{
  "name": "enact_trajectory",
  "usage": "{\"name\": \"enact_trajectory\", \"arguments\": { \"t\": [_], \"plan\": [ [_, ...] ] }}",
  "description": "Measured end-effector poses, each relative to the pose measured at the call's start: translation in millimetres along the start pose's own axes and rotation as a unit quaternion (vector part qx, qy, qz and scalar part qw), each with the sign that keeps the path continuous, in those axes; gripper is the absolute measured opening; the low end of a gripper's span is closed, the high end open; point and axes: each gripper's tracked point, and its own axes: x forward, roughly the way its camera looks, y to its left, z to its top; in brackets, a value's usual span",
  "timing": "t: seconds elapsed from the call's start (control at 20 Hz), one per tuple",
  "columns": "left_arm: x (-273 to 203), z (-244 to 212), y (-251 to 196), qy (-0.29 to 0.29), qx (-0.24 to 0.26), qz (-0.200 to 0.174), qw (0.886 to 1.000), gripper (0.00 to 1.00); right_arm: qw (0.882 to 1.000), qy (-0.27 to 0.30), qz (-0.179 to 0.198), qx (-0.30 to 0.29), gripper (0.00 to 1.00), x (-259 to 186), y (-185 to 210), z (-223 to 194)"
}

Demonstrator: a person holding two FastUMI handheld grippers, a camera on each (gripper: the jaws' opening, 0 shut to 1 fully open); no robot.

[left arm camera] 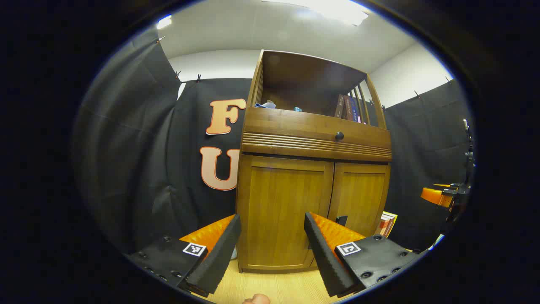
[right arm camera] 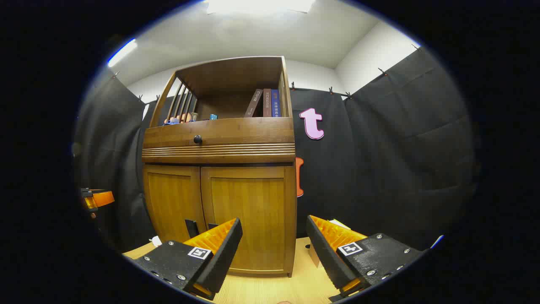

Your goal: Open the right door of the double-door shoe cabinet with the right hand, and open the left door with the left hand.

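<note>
— Where is the cabinet sitting for you right now?

— I'm looking at the shoe cabinet standing on a pale wooden floor against the black cloth wall. In the left gripper view I'm holding the left tongs in front of the left door, and they're gaping wide with nothing between the fingers.

— Are the doors moving yet?

— No, I'm seeing both doors lying flush. The right door is filling the space ahead of the right tongs in the right gripper view, and those tongs are spread apart too, touching nothing. A small dark handle is showing low down near the seam between the doors.

— Anything above the doors?

— I'm making out a drawer front with a round dark knob, and over it an open shelf where a few books are leaning at the right end. Some small items are sitting at the left end, too small for me to tell. Another stack of books is resting on the floor just beside the cabinet's right side.

— Can you see one tool from the other?

— At the far left edge of the right gripper view I'm catching the other tool, well apart from the cabinet.
</note>
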Motion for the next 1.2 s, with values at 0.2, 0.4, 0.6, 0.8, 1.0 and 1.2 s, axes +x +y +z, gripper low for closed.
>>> {"name": "enact_trajectory", "arguments": {
  "t": [0.2,0.4,0.6,0.8,1.0,1.2],
  "plan": [
    [-5,6,4,-0.005,0.008,0.006,1.0,0.99,1.0,-0.001,-0.004,-0.005,1.0,-2,-3,0],
    [-12,13,6,-0.014,0.016,0.009,1.0,0.96,1.0,0.0,-0.008,-0.011,0.94,-4,-1,-1],
    [-14,13,9,-0.015,0.016,0.012,1.0,0.96,1.0,0.001,-0.003,-0.015,0.94,-4,5,-1],
    [-14,12,13,-0.014,0.012,0.013,1.0,0.96,1.0,0.001,-0.006,-0.016,0.94,-5,7,-3],
    [-15,9,17,-0.012,0.01,0.015,1.0,0.96,1.0,0.006,-0.001,-0.02,0.94,-2,16,-8],
    [-16,6,24,-0.01,0.005,0.018,1.0,0.99,1.0,0.008,0.005,-0.028,0.94,5,31,-18]
  ]
}}
